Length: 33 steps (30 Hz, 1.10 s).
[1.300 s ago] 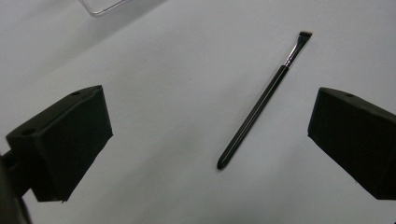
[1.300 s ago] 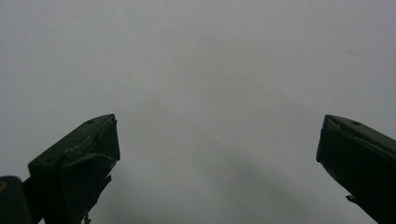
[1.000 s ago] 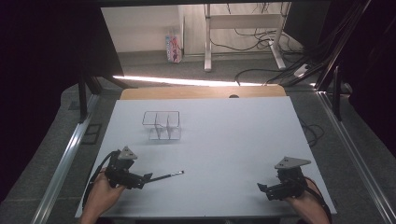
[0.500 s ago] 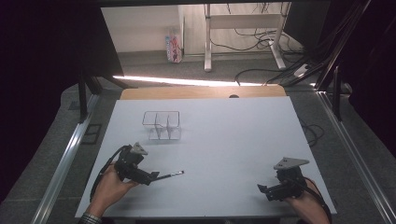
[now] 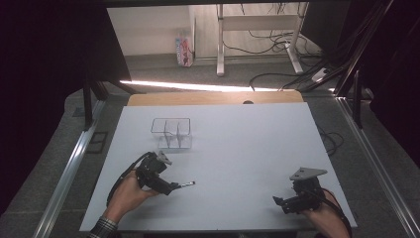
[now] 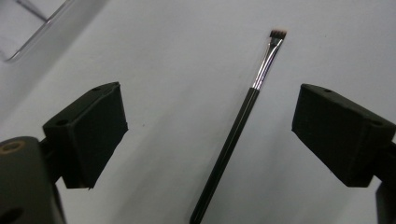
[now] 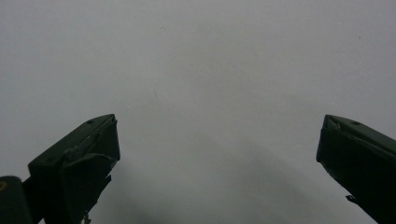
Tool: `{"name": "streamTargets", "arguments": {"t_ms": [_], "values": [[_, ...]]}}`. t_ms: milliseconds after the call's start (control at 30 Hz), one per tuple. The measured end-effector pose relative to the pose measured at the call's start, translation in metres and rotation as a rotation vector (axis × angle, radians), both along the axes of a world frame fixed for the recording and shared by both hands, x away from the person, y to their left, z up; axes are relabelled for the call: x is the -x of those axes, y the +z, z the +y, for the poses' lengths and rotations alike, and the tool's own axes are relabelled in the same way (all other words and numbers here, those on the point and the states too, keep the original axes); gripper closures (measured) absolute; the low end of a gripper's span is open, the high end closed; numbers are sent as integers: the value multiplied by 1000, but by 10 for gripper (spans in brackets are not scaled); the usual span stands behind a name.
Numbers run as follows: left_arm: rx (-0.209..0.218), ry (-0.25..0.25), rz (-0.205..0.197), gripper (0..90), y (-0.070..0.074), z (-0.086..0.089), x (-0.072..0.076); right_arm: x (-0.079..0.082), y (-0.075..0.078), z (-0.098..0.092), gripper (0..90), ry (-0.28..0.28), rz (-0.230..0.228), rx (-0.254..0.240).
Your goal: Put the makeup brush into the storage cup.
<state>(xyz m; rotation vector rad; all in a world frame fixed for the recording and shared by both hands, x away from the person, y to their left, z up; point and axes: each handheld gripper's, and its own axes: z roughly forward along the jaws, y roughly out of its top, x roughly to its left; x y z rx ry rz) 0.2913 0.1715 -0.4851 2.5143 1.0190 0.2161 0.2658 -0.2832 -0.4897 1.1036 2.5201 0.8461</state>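
White tabletop (image 5: 237,148) carries a clear divided box (image 5: 171,133) at eleven o'clock, while the left gripper (image 6: 210,126), jaws wide, straddles a slim brush (image 6: 238,126) untouched, and the right gripper (image 7: 217,163) gapes at five o'clock.

Grey floor (image 5: 163,72), cables (image 5: 277,37), desk legs (image 5: 219,39).

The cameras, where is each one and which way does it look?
High view: sits above the person's side, looking forward and down on the table; both hands, the left gripper and the right gripper show.
Left gripper view: rides the left gripper, looking along its open jaws at a thin brush.
Right gripper view: rides the right gripper, looking between open jaws at bare table.
Shared: the high view and left gripper view both show the brush and the clear box.
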Motion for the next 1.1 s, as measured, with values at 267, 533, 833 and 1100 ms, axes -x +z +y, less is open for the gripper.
{"name": "streamTargets", "arguments": {"t_ms": [267, 533, 833, 1100], "values": [[-32, -56, 26, 196, 1, -17, -5, 0, -1, 1, 0, 4, 5, 6], [-57, -70, 56, 302, -7, -21, -5, 0, -1, 1, 0, 6, 7, 12], [-82, -100, 96, 393, -21, -24, -3, 1, -2, 1, 0, 12, 12, 19], [-82, -137, 123, 675, -25, -21, -5, 1, -2, 2, 0, 15, 13, 26]]}}
